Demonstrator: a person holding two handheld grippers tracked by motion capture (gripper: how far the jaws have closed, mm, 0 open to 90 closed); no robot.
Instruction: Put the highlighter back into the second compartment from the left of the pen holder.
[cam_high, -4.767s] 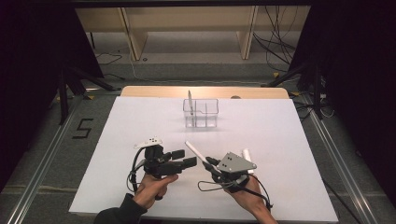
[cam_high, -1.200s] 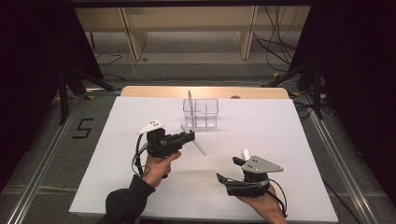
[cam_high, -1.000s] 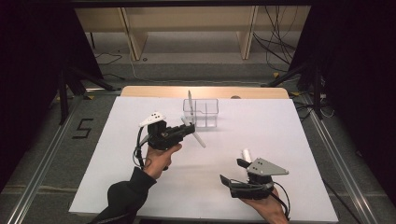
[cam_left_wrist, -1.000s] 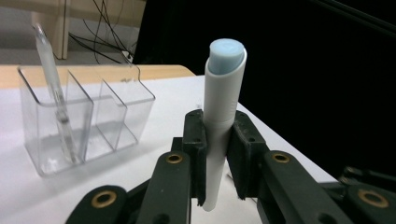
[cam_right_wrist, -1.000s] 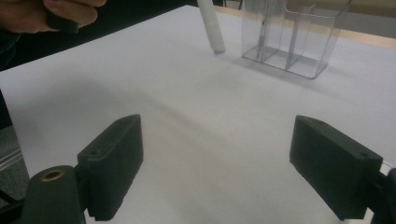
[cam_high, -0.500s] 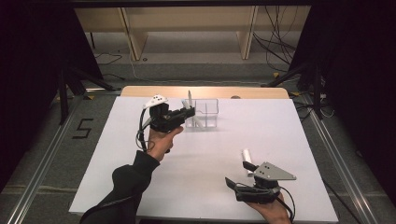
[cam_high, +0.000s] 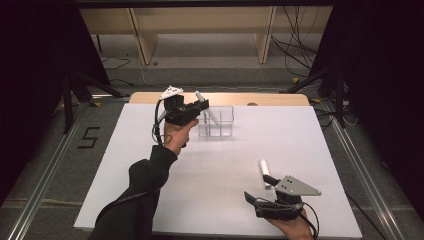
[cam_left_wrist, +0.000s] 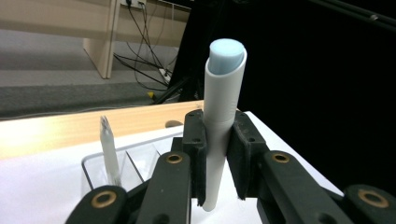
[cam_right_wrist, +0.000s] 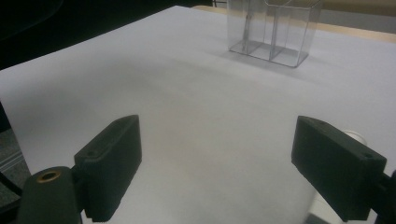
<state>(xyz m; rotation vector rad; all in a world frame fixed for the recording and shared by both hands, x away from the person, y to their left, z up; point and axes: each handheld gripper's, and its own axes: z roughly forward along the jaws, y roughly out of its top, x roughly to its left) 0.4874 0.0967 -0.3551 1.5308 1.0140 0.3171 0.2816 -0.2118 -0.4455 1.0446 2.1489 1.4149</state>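
Our left gripper (cam_high: 196, 107), jaws clamped on white blue-capped marker (cam_left_wrist: 220, 116), hovers at clear plastic compartment organizer (cam_high: 218, 123) near white table's (cam_high: 150, 165) far edge. Thin white stick (cam_left_wrist: 109, 151) already inside, seemingly. Second white marker (cam_high: 263, 168) lies near front edge beside our right gripper (cam_right_wrist: 233, 163), jaws wide apart. Two markers left.

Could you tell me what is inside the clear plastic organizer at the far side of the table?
A thin white stick stands in one compartment of the clear organizer. The left tongs cover its lower part.
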